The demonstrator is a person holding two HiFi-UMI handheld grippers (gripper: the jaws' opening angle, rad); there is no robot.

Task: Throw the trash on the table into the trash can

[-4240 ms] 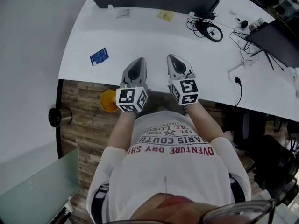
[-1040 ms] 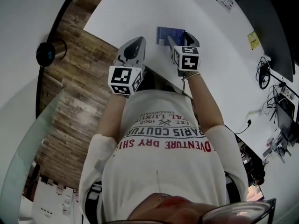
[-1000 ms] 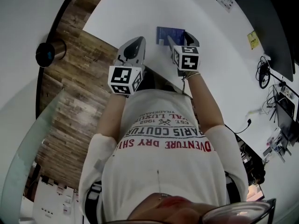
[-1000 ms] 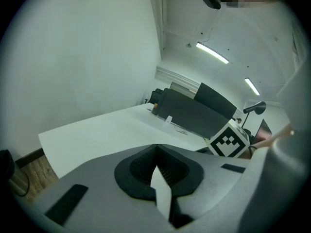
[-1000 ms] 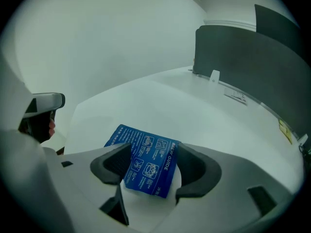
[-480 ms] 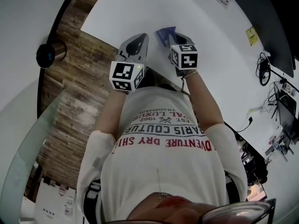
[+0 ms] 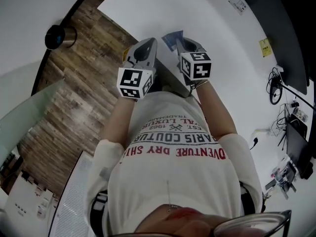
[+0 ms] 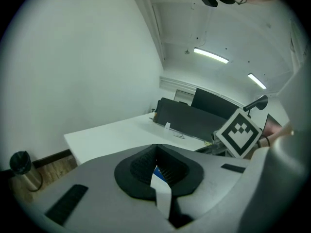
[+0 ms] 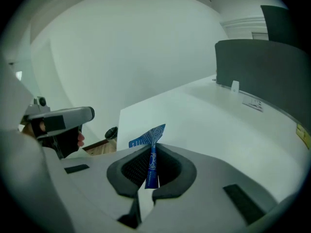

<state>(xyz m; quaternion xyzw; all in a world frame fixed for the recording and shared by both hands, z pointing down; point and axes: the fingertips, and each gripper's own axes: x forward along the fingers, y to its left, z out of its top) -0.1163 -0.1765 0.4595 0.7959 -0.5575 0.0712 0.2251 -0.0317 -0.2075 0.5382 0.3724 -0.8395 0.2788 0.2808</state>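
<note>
Pickup's done: your right gripper (image 9: 152, 149) is clamped on the blue wrapper (image 9: 147, 138) by the table (image 7: 207, 19) corner, left gripper (image 8: 156, 152) closed w/ nothing in it; nxt carry it to the metal trash can (image 7: 58, 35) on the floor & release.

Matt white tbl (image 7: 163, 9), wood-plank floor (image 7: 84, 83), shiny metal bin (image 7: 60, 35), thin creased blue wrapper (image 9: 147, 137).

White table (image 7: 207, 23) bearing yellow note (image 7: 265, 47)
</note>
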